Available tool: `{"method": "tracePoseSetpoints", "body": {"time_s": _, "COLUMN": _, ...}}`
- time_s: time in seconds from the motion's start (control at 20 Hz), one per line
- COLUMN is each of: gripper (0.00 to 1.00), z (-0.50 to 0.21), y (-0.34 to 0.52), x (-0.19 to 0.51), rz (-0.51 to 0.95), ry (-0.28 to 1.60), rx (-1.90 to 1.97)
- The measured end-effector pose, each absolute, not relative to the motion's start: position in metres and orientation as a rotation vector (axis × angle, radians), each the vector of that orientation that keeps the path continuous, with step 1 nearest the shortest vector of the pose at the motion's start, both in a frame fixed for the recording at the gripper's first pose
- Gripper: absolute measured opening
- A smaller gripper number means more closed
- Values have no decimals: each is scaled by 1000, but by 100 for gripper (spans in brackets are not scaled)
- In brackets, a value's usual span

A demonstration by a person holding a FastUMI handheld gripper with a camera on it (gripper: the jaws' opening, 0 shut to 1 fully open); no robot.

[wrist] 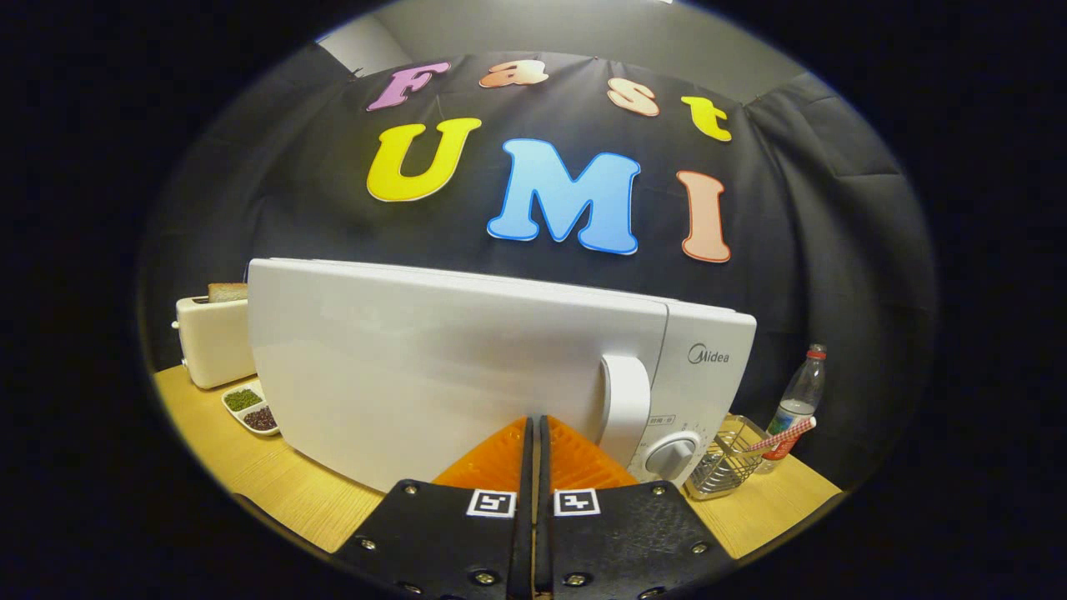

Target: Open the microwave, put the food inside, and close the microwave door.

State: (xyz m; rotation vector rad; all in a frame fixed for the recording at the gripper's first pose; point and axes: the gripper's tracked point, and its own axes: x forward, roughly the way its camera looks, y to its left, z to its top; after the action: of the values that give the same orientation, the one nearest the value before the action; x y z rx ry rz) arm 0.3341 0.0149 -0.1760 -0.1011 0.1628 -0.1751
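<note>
Gripper view: a white microwave (467, 367) fills the middle of the frame on a wooden table (275, 483), its door (417, 367) shut.
Far left: a toaster (212, 337) with a slice of bread (227, 292) standing in its slot, behind the microwave's left corner.
Lower left: a small two-part dish (250, 408) of green and dark grains, just beside the microwave's front corner; whether this is the food meant for the task, I cannot tell.
Centre bottom: the gripper (533, 433) has its fingers pressed together with nothing between them, tips close to the door's lower edge and left of the handle.
Right of centre: the upright door handle (625, 408), with a round dial (671, 454) just below and to its right.
Lower right: a wire basket (725, 467) holding a red-checked stick (779, 435), and a plastic bottle (798, 400) behind it.
Stage, as I judge it: opening has not begun.
Risk one: closed fingers cannot hook the handle, and may skid across the smooth door.
Risk two: reaching too far right could turn the dial instead.
Risk three: a hard pull may drag the whole microwave towards the dish.
Risk four: a wide swing right could topple the bottle or basket.
</note>
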Motion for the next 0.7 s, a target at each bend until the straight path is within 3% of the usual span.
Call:
{"method": "tracePoseSetpoints", "body": {"time_s": 0.35, "gripper": 3, "z": -185, "y": 21, "x": 316, "rz": -129, "ry": 232, "rx": -29}}
{"method": "tracePoseSetpoints", "body": {"time_s": 0.7, "gripper": 2, "z": -157, "y": 36, "x": 236, "rz": -2, "ry": 183, "rx": -48}}
